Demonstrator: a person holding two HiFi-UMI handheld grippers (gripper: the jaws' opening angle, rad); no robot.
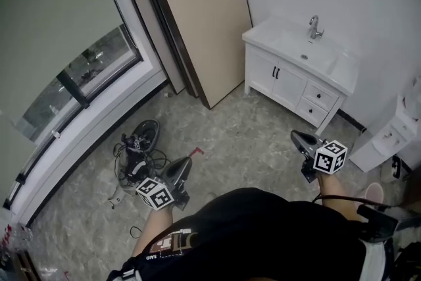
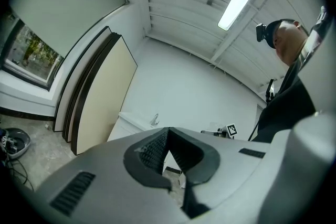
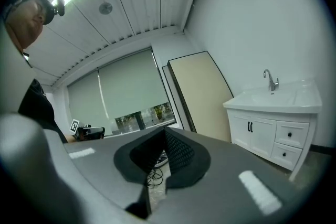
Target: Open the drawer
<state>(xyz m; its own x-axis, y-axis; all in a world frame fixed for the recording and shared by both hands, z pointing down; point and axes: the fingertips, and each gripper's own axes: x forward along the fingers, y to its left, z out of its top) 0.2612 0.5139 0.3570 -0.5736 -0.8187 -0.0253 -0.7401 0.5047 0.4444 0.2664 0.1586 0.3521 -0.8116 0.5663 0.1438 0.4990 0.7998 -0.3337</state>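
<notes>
A white vanity cabinet [image 1: 289,79] with a sink and tap stands against the far wall. On its right side are two drawers with dark knobs, the upper drawer [image 1: 321,96] over the lower drawer [image 1: 312,112], both closed. They also show in the right gripper view, upper drawer [image 3: 292,134] above lower drawer [image 3: 286,153]. My left gripper [image 1: 187,164] hangs over the floor well short of the cabinet, shut and empty, as the left gripper [image 2: 168,130] view confirms. My right gripper [image 1: 296,136] is closer, a little below the drawers, and the right gripper [image 3: 164,130] shows its jaws together with nothing held.
Large beige boards [image 1: 197,16] lean on the wall left of the cabinet. A heap of cables and gear [image 1: 138,148] lies on the stone floor by the curved window [image 1: 79,76]. A white fixture [image 1: 391,138] stands at the right wall.
</notes>
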